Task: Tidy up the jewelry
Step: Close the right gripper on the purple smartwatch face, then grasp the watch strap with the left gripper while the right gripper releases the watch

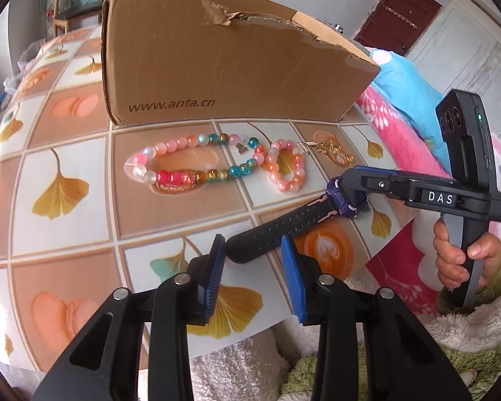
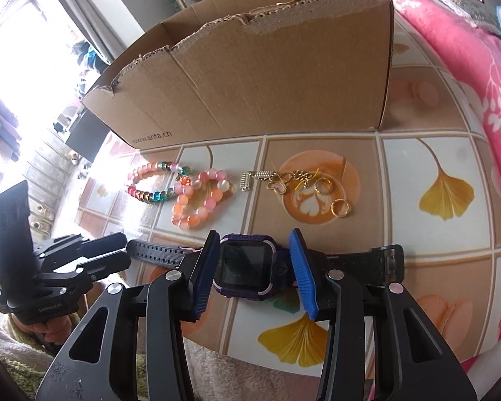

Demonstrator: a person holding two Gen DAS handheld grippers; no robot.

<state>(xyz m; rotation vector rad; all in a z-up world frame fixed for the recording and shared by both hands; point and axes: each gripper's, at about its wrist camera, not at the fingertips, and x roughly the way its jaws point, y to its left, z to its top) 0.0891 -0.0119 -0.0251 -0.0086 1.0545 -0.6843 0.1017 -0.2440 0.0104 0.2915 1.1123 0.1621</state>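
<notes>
A purple watch (image 2: 245, 267) with black straps lies near the table's front edge. My right gripper (image 2: 254, 264) is closed on the watch body from both sides; it also shows in the left wrist view (image 1: 345, 197). My left gripper (image 1: 252, 260) is open, its blue pads either side of the strap tip (image 1: 250, 250) without touching it. Behind lie a multicoloured bead bracelet (image 1: 183, 163), a pink bead bracelet (image 1: 289, 167) and gold chain and rings (image 2: 304, 183). An open cardboard box (image 1: 223, 63) stands behind them.
The table (image 1: 66, 153) has a tile-and-ginkgo-leaf cloth. A pink blanket (image 2: 467, 50) lies to the right. Fluffy white and green fabric (image 1: 243, 361) is below the front edge. A hand (image 1: 461, 260) holds the right gripper's handle.
</notes>
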